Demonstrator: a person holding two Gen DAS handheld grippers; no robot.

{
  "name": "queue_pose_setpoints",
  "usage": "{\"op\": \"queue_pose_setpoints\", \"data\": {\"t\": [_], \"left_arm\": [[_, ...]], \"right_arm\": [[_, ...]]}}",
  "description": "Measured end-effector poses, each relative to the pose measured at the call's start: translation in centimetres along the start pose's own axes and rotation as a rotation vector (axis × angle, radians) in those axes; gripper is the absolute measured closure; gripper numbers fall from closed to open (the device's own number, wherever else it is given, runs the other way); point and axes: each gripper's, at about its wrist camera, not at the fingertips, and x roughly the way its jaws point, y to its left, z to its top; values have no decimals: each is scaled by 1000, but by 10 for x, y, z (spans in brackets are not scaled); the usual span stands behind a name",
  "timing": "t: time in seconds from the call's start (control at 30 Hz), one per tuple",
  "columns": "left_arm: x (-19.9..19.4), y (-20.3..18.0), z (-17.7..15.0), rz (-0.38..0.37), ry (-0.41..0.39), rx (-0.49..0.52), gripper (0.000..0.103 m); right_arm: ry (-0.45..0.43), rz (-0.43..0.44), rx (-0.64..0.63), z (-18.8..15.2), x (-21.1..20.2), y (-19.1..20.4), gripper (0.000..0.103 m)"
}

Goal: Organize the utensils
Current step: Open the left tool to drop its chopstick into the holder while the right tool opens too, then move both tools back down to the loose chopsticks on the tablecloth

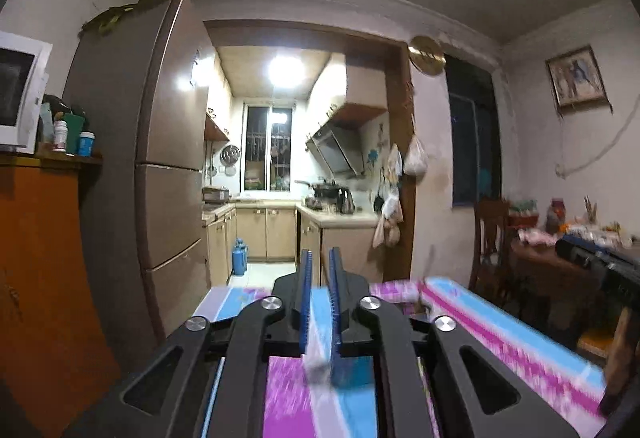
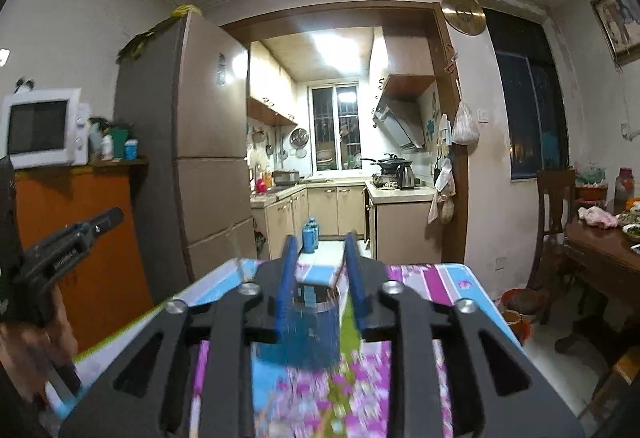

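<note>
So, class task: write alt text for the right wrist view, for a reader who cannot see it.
Right gripper, fingers apart, points level over a blurred floral tablecloth with a dark blue cup between them; a kitchen doorway lies ahead.

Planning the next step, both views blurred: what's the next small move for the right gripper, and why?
Probably close the right gripper gently on the dark blue cup. Its jaws stand open and the cup sits between the pads, near their base, on the patterned tablecloth. Blur hides any contact.
</note>
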Motion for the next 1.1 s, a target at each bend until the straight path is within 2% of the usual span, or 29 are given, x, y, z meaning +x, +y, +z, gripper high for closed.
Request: {"op": "queue_pose_setpoints", "data": {"t": [0.07,0.23,0.33,0.57,0.63,0.7,0.83,1.1], "left_arm": [[-32,3,-15,-11,38,20,78],[-83,5,-61,-16,159,42,77],[-106,-8,-95,1,228,110,77],[-146,-47,-158,-92,382,92,78],[-156,-57,-175,-100,401,106,78],[-161,-66,-188,-103,423,131,79],[-164,-79,-202,-113,456,146,79],[-169,-74,-205,-57,444,109,79]], "right_arm": [[21,-6,-29,-13,-23,2,62],[145,-8,-50,-62,-62,9,62],[232,-4,-45,-95,-76,19,62],[339,57,-71,-153,-98,56,65],[345,85,-109,-165,-103,70,66],[356,106,-154,-180,-108,82,71],[386,156,-164,-200,-111,98,75],[412,92,-153,-219,-93,113,83]]}}
